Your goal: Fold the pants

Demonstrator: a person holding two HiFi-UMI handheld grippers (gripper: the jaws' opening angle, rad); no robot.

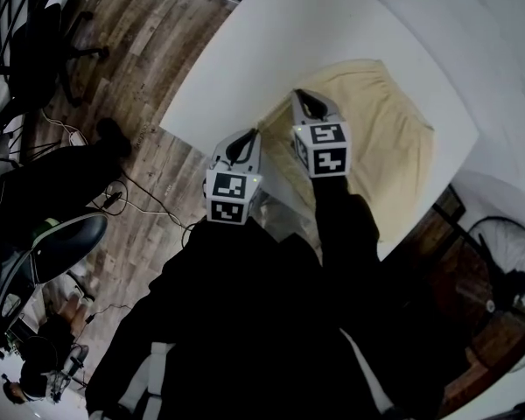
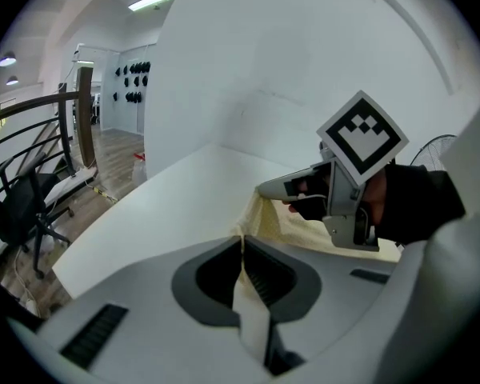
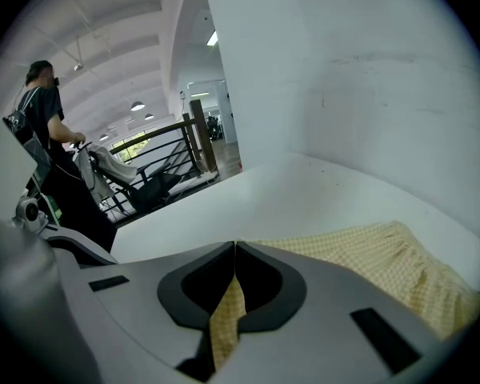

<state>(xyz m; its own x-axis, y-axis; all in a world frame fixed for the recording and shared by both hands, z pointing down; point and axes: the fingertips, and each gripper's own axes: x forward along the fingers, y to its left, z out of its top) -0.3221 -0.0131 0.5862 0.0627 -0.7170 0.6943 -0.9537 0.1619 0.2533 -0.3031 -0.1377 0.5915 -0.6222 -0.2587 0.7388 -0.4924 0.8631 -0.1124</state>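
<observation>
Pale yellow checked pants (image 1: 385, 138) lie spread on the white table (image 1: 271, 51), reaching toward its right edge. My left gripper (image 1: 245, 137) is shut on an edge of the pants near the table's front; the cloth (image 2: 252, 310) runs between its closed jaws. My right gripper (image 1: 304, 97) is shut on the pants as well, with yellow checked fabric (image 3: 226, 318) pinched between its jaws. In the left gripper view the right gripper (image 2: 266, 189) shows just beyond, holding the cloth's edge (image 2: 260, 214). The rest of the pants (image 3: 384, 262) stretches away to the right in the right gripper view.
Wooden floor (image 1: 131, 51) lies left of the table, with an office chair (image 1: 35, 51), cables and a dark stool (image 1: 66, 243). A fan (image 1: 507, 278) stands at the right. A person (image 3: 44, 134) stands by a railing in the right gripper view.
</observation>
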